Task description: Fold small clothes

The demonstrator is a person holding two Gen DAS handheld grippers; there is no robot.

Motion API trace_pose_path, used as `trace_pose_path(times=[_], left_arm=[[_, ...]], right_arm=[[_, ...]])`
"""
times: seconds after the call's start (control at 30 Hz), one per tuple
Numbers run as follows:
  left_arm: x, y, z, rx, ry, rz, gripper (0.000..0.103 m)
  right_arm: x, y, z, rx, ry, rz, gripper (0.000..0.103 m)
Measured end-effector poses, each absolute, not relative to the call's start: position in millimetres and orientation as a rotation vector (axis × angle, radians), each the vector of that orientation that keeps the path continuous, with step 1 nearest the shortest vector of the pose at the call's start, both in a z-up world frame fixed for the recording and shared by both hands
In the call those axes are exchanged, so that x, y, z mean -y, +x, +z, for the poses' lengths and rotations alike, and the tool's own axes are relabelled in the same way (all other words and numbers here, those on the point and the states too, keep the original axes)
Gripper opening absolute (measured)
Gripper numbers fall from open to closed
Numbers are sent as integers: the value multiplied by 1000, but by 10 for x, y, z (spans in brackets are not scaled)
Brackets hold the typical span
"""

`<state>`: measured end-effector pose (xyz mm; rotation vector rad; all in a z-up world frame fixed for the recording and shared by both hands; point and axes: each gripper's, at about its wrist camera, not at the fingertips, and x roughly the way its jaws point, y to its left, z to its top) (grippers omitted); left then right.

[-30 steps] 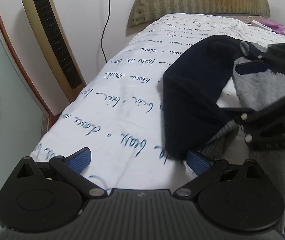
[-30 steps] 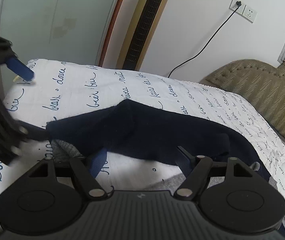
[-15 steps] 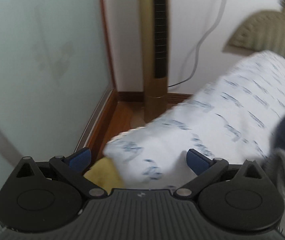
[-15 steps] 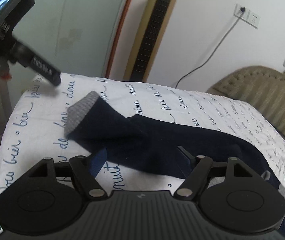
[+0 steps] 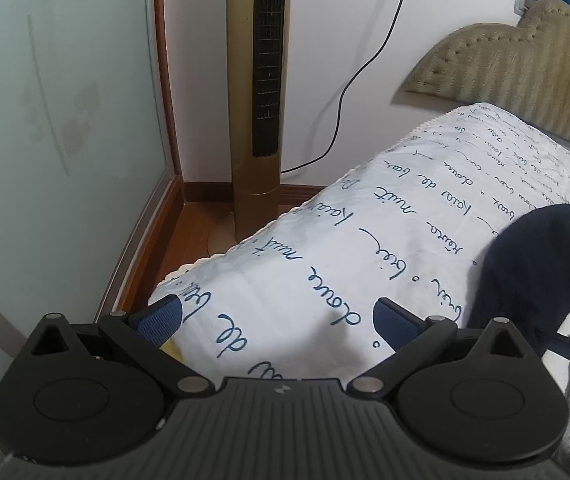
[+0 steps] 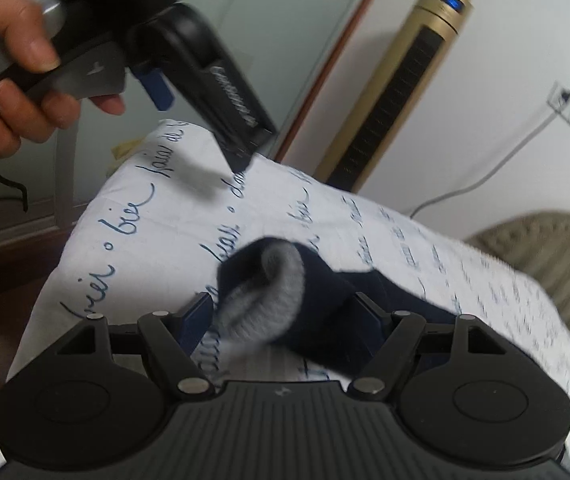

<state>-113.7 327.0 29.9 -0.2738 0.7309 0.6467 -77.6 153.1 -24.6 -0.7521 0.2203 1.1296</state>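
Sock-folding on a bed: at far left of the right wrist view a hand (image 6: 25, 68) grips the left gripper (image 6: 205, 92), raised above the near corner of the bed (image 6: 133, 216) and well apart from the garment; seen from its own camera, the left gripper (image 5: 277, 320) has its blue fingers (image 5: 159, 320) spread wide with nothing between them, only the script-printed bedcover (image 5: 325, 264) below. Behind stand a gold tower fan (image 5: 261, 92) and its black cord (image 5: 349, 80). Further right, the navy sock (image 6: 297, 292) lies on the bedcover with its grey-lined cuff curled up and open toward the right gripper (image 6: 285, 320), whose fingers (image 6: 195, 318) stand apart on either side of the cuff; motion blur leaves it unclear whether the pads touch the knit, but no pinch shows. The sock's foot trails away to the right. Likely handling: light, limp, stretchy knit that will sag and drag on the cotton rather than slide, with no fragility to fear. Best hold is probably the doubled rim of the cuff, pinched through both layers, the toe end being the second hold for bringing the two ends together
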Motion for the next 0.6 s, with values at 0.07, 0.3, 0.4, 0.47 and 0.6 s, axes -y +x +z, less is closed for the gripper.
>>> trace_pose_path(times=[0.07,0.3,0.4,0.47,0.6], left_arm=[[-3283,-1128,278,-731,-284,653,103],[-3291,-1161,266,-744,-301,668,103],[-3239,-1116,290,-740,-293,659,103],[-3180,-1056,312,-738,-282,634,103],[-3004,-865,352,-732,-253,579,103]], right_arm=[[-1611,-828,-277,-216,-777,1135,74],[-1579,-716,-207,-249,-676,1111,24],[-1417,-485,0,-294,-516,1108,23],[-1262,-283,150,-327,-399,1094,23],[-909,211,407,-398,-153,1047,22]])
